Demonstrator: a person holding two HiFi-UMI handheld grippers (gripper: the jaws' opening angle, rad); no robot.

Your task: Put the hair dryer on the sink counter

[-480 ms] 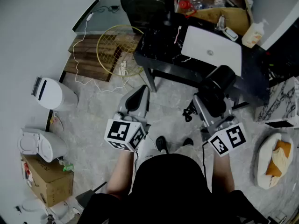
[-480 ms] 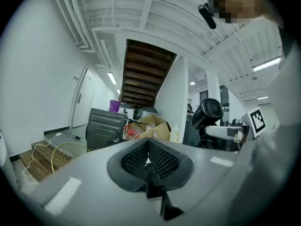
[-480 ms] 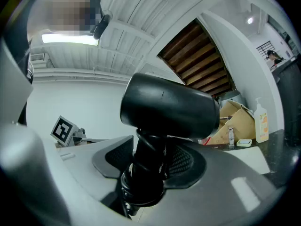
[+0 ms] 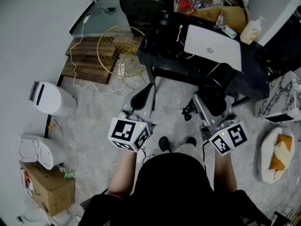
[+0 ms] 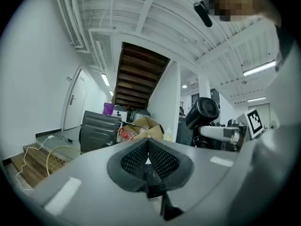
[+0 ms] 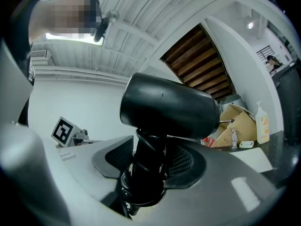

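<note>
A black hair dryer [image 4: 217, 87] [image 6: 167, 111] stands upright in my right gripper [image 4: 211, 108] [image 6: 150, 166], which is shut on the dryer's handle [image 6: 149, 168]. Its barrel shows in the left gripper view too, as the hair dryer [image 5: 203, 114] to the right. The dark sink counter [image 4: 164, 48] with a white basin [image 4: 212, 46] lies just beyond the dryer in the head view. My left gripper [image 4: 141, 100] [image 5: 149, 161] is shut with nothing between its pads, held beside the right one over the floor.
A soap bottle [image 4: 250, 31] and a cardboard box [image 4: 211, 6] sit at the counter's far side. A gold wire basket [image 4: 120, 51] and wooden pallet [image 4: 87, 60] lie left of the counter. A white bin [image 4: 49, 98] and a pet bed [image 4: 277, 159] stand on the floor.
Both grippers and the hair dryer have shifted slightly; the view has moved a little towards the counter. The grip on the dryer is unchanged.
</note>
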